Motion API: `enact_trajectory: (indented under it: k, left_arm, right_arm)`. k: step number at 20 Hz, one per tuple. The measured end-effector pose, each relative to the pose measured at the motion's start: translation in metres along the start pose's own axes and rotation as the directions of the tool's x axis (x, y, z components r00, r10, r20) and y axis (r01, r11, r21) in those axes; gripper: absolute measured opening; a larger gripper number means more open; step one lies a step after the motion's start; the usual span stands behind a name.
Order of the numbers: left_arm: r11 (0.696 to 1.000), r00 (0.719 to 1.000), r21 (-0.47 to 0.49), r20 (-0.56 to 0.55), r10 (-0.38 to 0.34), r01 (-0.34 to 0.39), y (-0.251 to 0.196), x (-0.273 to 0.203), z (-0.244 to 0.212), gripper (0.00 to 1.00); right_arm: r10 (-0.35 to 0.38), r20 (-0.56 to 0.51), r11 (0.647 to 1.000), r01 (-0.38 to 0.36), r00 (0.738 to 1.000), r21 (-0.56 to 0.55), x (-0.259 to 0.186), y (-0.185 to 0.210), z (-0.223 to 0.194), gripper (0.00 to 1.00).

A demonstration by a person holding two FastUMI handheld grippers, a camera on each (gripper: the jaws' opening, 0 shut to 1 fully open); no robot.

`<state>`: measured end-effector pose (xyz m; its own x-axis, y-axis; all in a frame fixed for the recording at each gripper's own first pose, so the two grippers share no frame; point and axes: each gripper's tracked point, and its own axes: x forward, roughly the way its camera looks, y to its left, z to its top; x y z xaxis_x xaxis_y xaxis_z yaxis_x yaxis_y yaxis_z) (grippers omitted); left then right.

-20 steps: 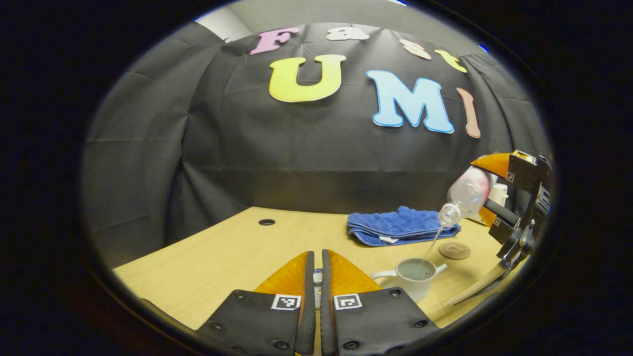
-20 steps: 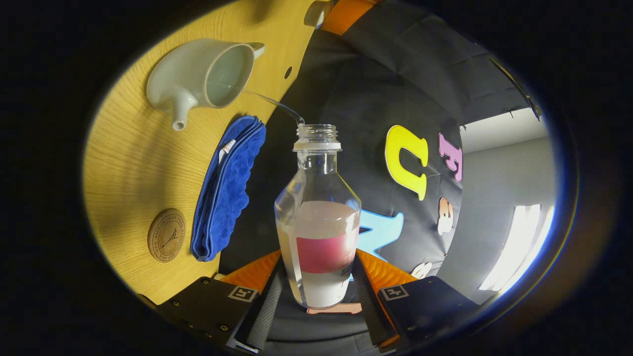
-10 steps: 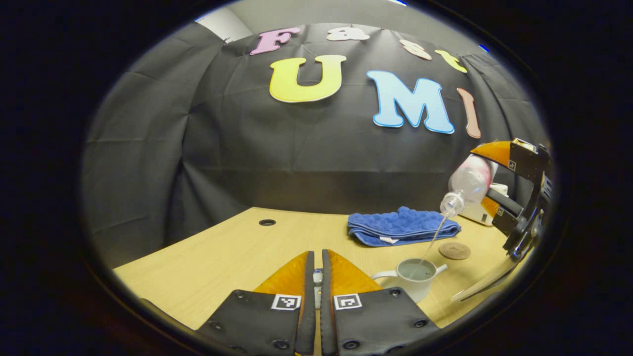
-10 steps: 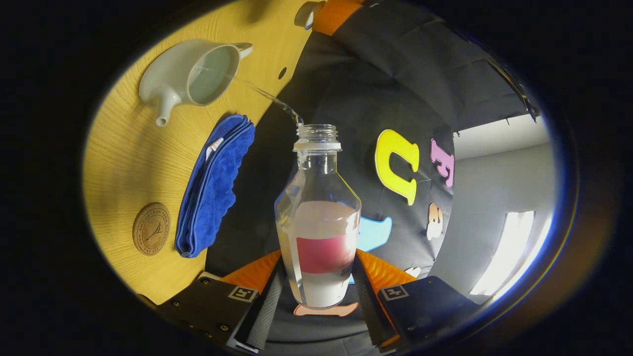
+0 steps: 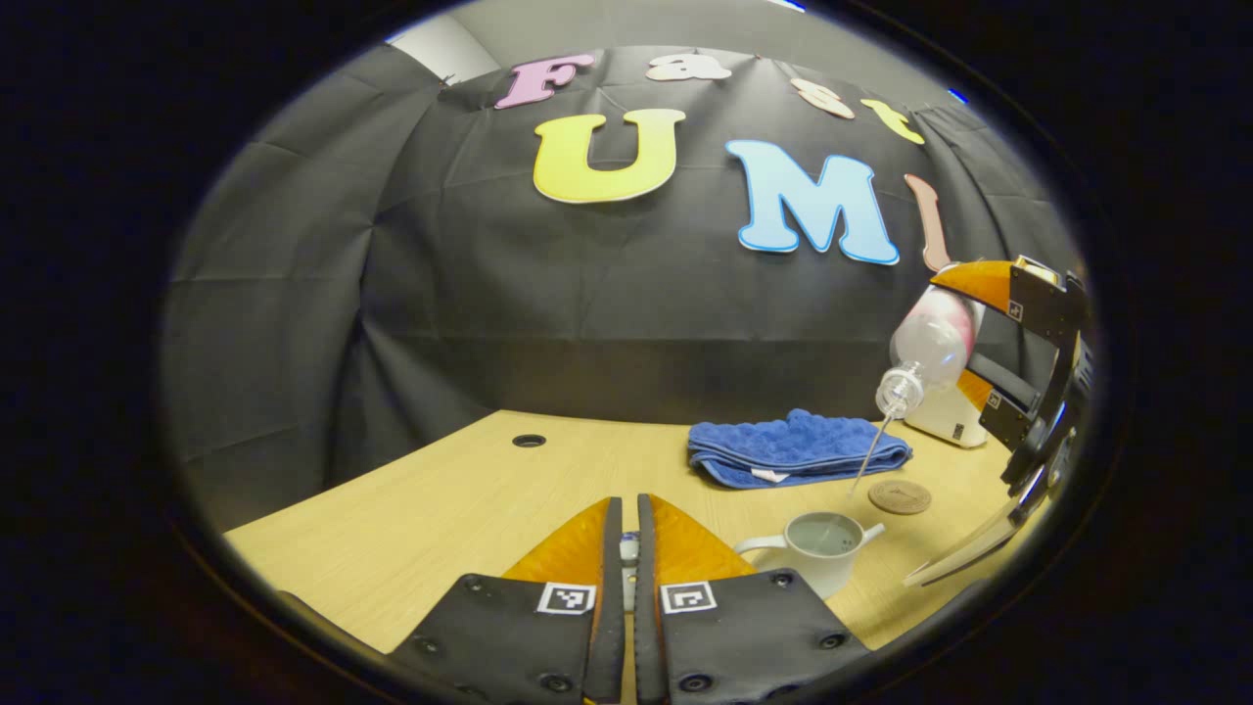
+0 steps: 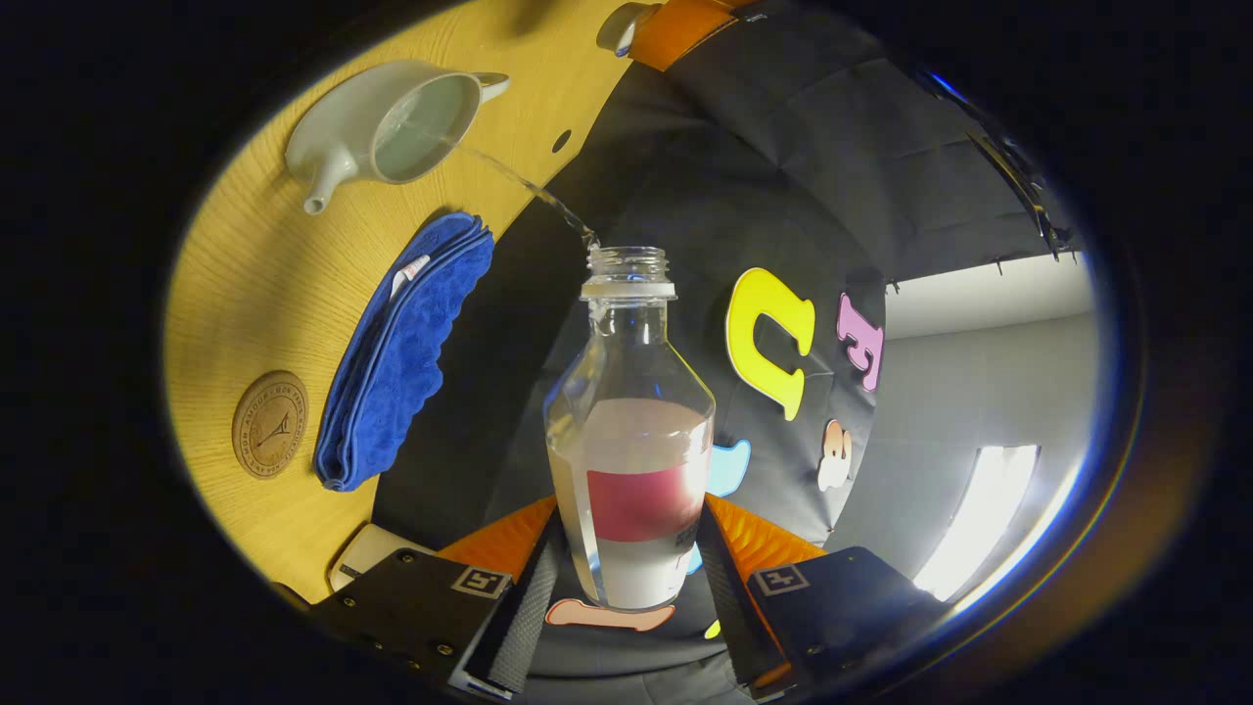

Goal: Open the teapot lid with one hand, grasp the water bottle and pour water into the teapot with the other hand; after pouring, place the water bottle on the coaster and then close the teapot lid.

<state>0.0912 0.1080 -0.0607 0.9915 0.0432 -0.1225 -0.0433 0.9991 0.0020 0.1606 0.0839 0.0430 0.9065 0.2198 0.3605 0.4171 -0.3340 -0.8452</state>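
Observation:
The white teapot (image 5: pixel 820 550) stands open on the table with water in it. A thin stream of water falls into it from the clear water bottle (image 5: pixel 925 348), which is tilted mouth down and held high by my right gripper (image 5: pixel 957 335). In the right gripper view the bottle (image 6: pixel 631 431) sits between the fingers of the right gripper (image 6: pixel 631 511), and the stream runs to the teapot (image 6: pixel 387 127). My left gripper (image 5: pixel 627 511) is shut on the small white lid (image 5: pixel 628 550), left of the teapot. The round coaster (image 5: pixel 899 496) lies behind the teapot.
A folded blue towel (image 5: pixel 793 447) lies at the back of the wooden table (image 5: pixel 440 519), beside the coaster (image 6: pixel 269 423). A white box (image 5: pixel 945 416) stands at the back right. The table has a small round hole (image 5: pixel 528 441) at the back left.
My right gripper has risen and drawn back to the right with the bottle, which keeps pouring from higher up. The left gripper and lid have stayed still.

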Motion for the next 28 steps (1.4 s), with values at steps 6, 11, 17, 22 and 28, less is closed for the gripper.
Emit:
enact_trajectory:
  k: [6,11,17,22,28]
  left_arm:
    - [1.000,1.000,0.000,-0.001,0.001,-0.001,0.000,0.000,0.000,0.10]
    - [1.000,1.000,0.000,-0.004,0.000,0.000,-0.001,0.001,-0.003,0.10]
    - [1.000,1.000,0.000,-0.006,-0.001,0.001,-0.001,0.001,-0.002,0.11]
    - [1.000,1.000,0.000,-0.003,-0.001,0.001,-0.001,0.000,-0.002,0.11]
    - [1.000,1.000,0.001,-0.001,0.002,-0.002,0.000,0.001,-0.001,0.11]
  right_arm:
    - [-0.023,0.010,0.999,0.023,1.000,-0.031,0.000,-0.003,-0.001,0.75]
    - [-0.053,0.032,0.996,0.056,0.998,-0.073,0.001,-0.008,0.002,0.75]
    - [-0.097,0.060,0.987,0.104,0.993,-0.122,0.004,-0.014,0.006,0.75]
    - [-0.118,0.084,0.981,0.129,0.989,-0.146,0.005,-0.016,0.014,0.75]
    - [-0.156,0.127,0.964,0.179,0.980,-0.197,0.002,-0.017,0.025,0.75]
